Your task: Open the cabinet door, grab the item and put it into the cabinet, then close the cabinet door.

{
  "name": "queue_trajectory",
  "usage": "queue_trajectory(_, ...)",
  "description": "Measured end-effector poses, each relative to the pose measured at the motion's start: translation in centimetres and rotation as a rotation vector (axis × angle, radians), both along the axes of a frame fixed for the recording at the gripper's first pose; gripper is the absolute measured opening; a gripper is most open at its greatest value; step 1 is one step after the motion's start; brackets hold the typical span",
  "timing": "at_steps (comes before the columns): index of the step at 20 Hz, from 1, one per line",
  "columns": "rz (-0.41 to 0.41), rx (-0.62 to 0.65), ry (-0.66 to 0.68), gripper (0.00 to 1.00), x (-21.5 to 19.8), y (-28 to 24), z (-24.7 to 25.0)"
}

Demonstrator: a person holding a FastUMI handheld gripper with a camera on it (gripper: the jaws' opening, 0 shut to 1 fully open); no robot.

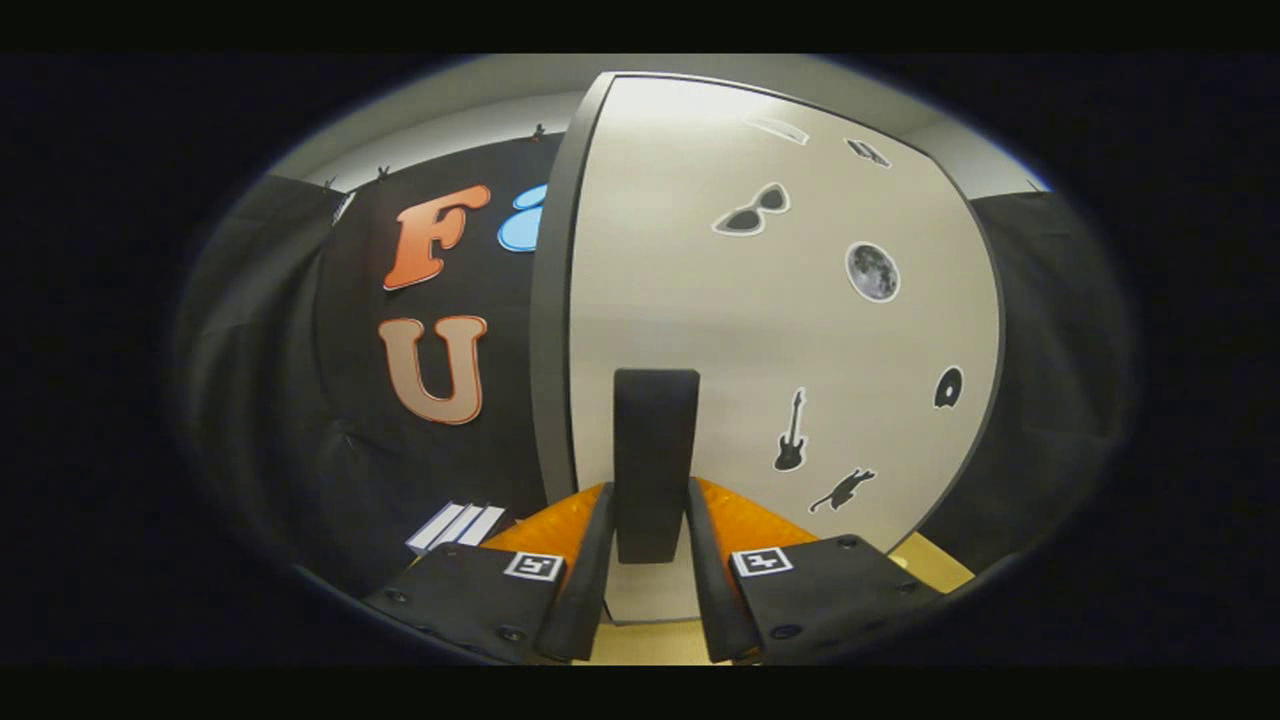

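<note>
A white cabinet door [760,330] with small black stickers stands straight ahead, very close. Its dark left edge [550,300] runs from top to bottom. An upright black bar handle [655,440] is mounted low on the door. My gripper [651,500] has a finger on each side of the handle's lower half, and both fingers press against it. A small white object with dark stripes [455,526] lies low to the left of the fingers, beside the door's edge.
Black cloth wall [300,400] hangs left of the cabinet and also to its right. A strip of light wooden tabletop [935,562] runs below the door by the right finger.
</note>
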State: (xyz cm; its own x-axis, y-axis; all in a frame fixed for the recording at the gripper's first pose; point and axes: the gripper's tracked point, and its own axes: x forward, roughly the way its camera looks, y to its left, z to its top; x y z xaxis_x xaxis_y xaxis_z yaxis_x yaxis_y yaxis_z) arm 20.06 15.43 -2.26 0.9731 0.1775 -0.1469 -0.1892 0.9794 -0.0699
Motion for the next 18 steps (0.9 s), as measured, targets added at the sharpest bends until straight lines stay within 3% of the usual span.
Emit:
queue_trajectory(5, -0.015, 0.011, 0.009, 0.4, 0.1, -0.1, -0.2)
queue_trajectory(6, -0.021, 0.006, -0.001, 0.34, 0.2, -0.1, -0.3)
queue_trajectory(18, -0.007, -0.006, -0.04, 0.29, -2.8, -1.5, 0.4)
